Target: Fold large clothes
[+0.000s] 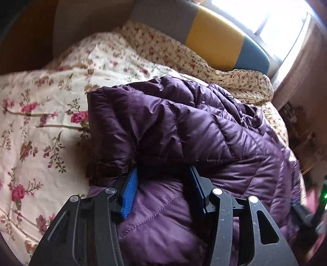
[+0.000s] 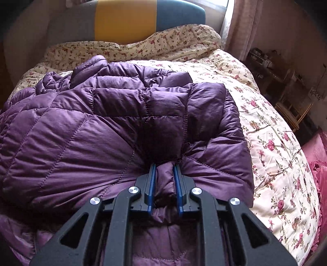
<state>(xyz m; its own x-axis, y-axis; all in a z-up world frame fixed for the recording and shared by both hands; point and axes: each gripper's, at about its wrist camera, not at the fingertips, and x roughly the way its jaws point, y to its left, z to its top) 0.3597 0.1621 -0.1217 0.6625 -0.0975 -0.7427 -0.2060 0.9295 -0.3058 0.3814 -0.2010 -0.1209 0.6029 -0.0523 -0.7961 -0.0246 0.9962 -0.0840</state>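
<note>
A purple quilted down jacket (image 1: 184, 131) lies on the bed, its lower part doubled over the rest. My left gripper (image 1: 163, 174) has its blue pads spread wide, with a thick fold of jacket between them; the tips are hidden under the fabric. In the right wrist view the jacket (image 2: 102, 122) fills the middle. My right gripper (image 2: 164, 169) is shut on a puffed fold of the jacket's edge, its blue pads pressing both sides.
A floral quilt (image 1: 40, 122) covers the bed, also in the right wrist view (image 2: 276, 153). A grey, yellow and blue headboard (image 2: 122, 20) stands behind. A window (image 1: 265, 18) and curtain (image 2: 245, 26) lie beyond. A cluttered shelf (image 2: 286, 92) stands at the right.
</note>
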